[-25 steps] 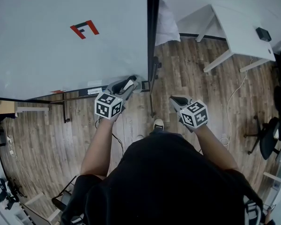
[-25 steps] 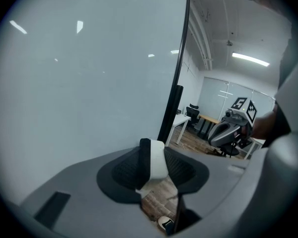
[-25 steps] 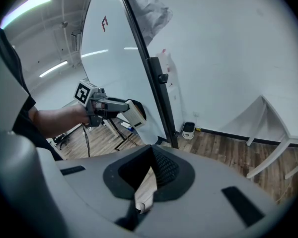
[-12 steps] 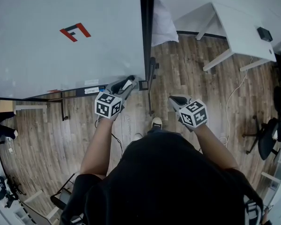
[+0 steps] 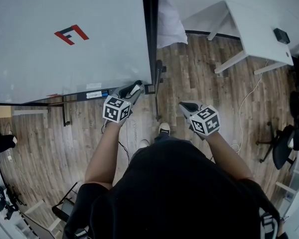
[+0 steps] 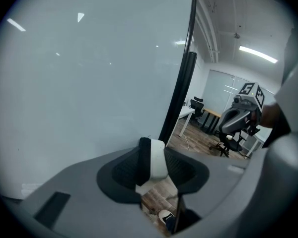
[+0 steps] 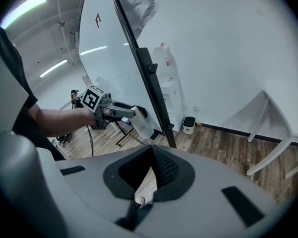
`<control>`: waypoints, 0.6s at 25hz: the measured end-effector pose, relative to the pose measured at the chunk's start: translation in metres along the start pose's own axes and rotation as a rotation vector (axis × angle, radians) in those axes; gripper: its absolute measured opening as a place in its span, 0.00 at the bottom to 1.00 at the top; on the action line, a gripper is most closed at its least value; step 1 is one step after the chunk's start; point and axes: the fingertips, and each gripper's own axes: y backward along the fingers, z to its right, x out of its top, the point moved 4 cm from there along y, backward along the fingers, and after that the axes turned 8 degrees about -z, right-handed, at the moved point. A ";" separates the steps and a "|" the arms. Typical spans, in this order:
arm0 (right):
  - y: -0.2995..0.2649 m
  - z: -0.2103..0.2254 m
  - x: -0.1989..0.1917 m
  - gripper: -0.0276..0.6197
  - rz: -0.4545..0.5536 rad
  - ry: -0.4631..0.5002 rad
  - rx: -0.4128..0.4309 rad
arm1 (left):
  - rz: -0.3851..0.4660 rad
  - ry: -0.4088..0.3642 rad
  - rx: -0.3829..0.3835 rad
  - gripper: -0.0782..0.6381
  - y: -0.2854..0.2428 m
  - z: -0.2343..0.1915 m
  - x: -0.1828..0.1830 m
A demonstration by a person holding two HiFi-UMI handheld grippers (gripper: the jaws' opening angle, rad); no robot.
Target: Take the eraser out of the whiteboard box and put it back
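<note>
**Condition.** The left claw is clamped on the eraser, a white body with a dark felt face, standing upright between the pads. The right claw is closed on nothing, its tips together. It is held well apart from the left, over the wooden floor.

**Change.** Against the head views of a moment earlier, the left claw has sunk slightly. Its tip sits at the lower right corner of the whiteboard, just beside the dark ledge under the board's bottom edge. In my judgement the eraser is out of the box and on its way back, and the return is not yet made.

**Not determined.** The box itself is not identified. It is probably on or part of that ledge, but the head view shows only a thin strip. The left gripper view is filled by the blank board face, and the claw's own body covers what lies below. Whether the eraser touches the board or the ledge cannot be told.
</note>
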 end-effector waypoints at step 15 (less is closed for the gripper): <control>-0.001 0.004 -0.008 0.04 -0.015 -0.006 0.002 | -0.046 -0.001 0.021 0.33 -0.028 -0.005 -0.018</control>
